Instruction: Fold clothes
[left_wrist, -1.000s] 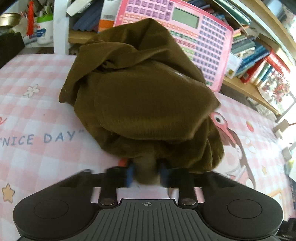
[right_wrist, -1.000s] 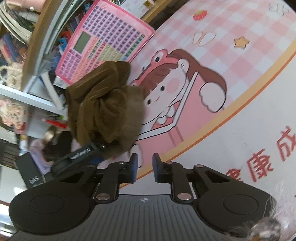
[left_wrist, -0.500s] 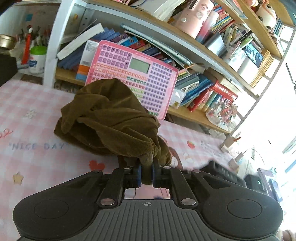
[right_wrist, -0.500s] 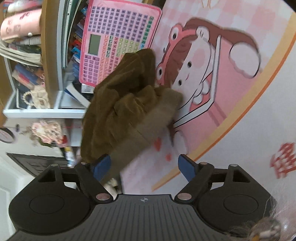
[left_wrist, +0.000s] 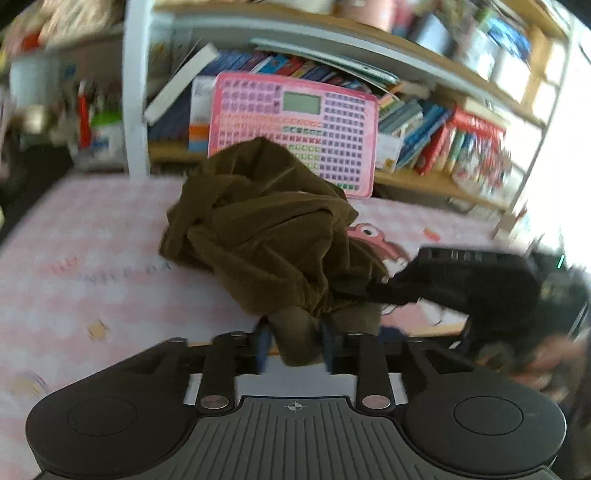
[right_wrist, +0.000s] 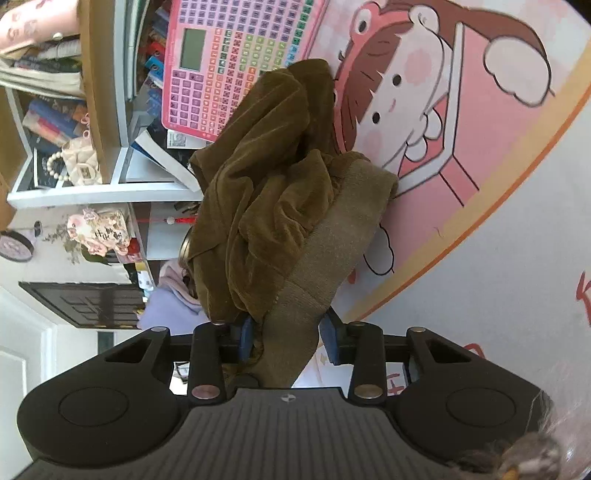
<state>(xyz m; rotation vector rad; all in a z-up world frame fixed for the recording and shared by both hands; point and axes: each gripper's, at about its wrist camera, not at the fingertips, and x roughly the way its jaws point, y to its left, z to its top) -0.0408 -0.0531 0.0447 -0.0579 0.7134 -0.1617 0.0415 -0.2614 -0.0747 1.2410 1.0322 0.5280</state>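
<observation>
A brown velvety garment (left_wrist: 266, 236) lies bunched on the pink checked table cover (left_wrist: 92, 277). Its ribbed cuff (left_wrist: 295, 332) hangs between the jaws of my left gripper (left_wrist: 294, 341). Those jaws are opening, and the pads look just clear of the cloth. In the right wrist view the same garment (right_wrist: 266, 192) fills the middle. Its wide ribbed band (right_wrist: 332, 240) runs down between the jaws of my right gripper (right_wrist: 287, 338). These jaws are closing around the band, and I see no firm pinch. The right gripper's black body (left_wrist: 461, 280) reaches into the garment from the right.
A pink toy keyboard (left_wrist: 295, 133) leans against a bookshelf (left_wrist: 424, 122) behind the garment. A cartoon girl (right_wrist: 406, 92) is printed on the cover, with an orange border and white edge beyond. Shelves with trinkets (right_wrist: 81, 162) stand at the left.
The left gripper has drawn back and up with the cuff, and its jaws have widened. The right jaws spread wide, moved over the ribbed band and now narrow around it.
</observation>
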